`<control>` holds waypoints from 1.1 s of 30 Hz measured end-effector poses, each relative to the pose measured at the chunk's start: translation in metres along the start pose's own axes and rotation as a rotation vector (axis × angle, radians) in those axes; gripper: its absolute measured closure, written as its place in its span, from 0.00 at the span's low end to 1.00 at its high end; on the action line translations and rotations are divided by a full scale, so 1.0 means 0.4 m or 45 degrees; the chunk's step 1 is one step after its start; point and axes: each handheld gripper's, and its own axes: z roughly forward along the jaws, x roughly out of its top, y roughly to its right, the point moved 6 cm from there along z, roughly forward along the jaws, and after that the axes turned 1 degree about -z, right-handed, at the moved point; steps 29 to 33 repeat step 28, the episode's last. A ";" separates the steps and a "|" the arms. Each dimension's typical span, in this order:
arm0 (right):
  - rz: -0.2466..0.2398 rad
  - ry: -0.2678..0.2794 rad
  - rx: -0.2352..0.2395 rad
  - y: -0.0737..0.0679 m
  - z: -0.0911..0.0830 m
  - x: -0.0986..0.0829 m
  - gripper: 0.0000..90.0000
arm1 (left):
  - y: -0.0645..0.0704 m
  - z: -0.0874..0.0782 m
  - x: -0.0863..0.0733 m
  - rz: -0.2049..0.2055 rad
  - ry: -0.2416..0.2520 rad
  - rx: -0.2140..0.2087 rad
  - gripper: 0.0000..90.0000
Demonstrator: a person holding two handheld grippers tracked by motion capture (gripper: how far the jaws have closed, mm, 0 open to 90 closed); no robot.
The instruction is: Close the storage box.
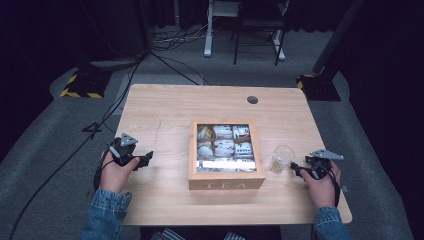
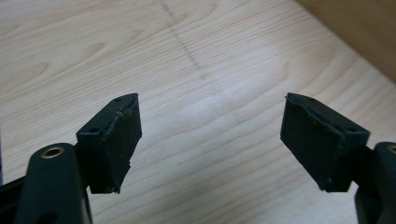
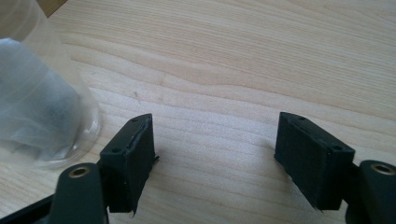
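A wooden tea box with a glass lid stands at the middle of the table, with sachets showing in its compartments. Just right of it stands a clear plastic cup with a tea bag inside; the cup sits at the left of the right gripper view. My right gripper rests open on the table beside the cup, its jaws apart with nothing between them. Left of the box, my left gripper is open over bare wood and holds nothing.
The wooden table has a round cable hole near its far edge. A side of the tea box shows at the top right of the left gripper view. Cables and stand legs lie on the grey floor beyond.
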 end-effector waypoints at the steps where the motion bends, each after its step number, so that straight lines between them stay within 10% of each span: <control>1: -0.002 0.000 0.002 0.001 0.000 0.000 0.32 | -0.009 0.007 -0.006 -0.020 0.007 0.019 0.23; 33: -0.006 -0.002 0.005 0.001 0.000 0.000 0.32 | -0.034 0.073 -0.039 -0.090 -0.065 0.047 0.14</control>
